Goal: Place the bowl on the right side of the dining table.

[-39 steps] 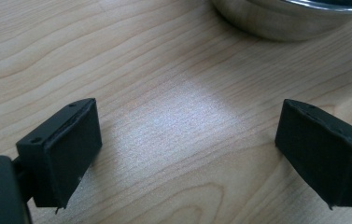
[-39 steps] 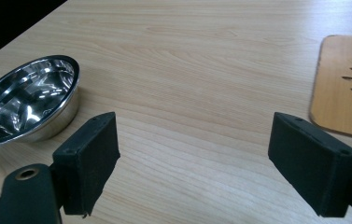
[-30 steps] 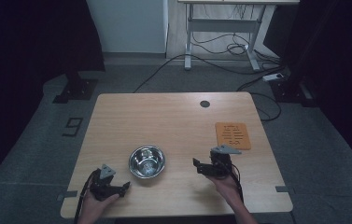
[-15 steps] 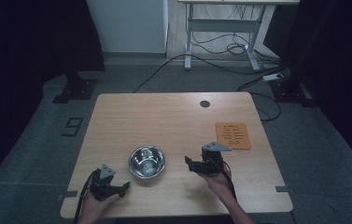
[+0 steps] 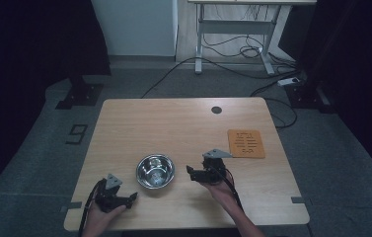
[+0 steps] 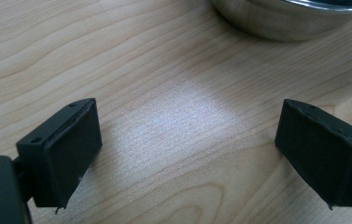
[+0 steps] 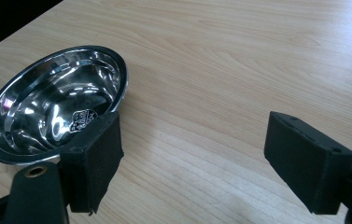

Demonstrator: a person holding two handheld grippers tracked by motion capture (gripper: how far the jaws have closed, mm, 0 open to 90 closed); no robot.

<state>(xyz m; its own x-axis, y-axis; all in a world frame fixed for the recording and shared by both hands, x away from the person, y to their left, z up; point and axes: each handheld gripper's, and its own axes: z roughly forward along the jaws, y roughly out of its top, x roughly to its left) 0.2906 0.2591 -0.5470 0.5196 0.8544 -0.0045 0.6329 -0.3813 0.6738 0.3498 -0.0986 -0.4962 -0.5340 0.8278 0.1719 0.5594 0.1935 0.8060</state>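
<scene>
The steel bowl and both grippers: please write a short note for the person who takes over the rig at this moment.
Left gripper: open, holds nothing, low over the table at its near left, jaws pointing toward the bowl.
Right gripper: open, holds nothing, just right of the steel bowl, jaws facing it, not touching.
The bowl stands upright near the front middle, looks empty. An orange card lies flat at the right.
Done: nothing gripped yet.
Left: probably close the right gripper on the bowl's rim.

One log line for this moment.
left gripper: open, on table | right gripper: open, near round steel bowl | bowl: empty
</scene>
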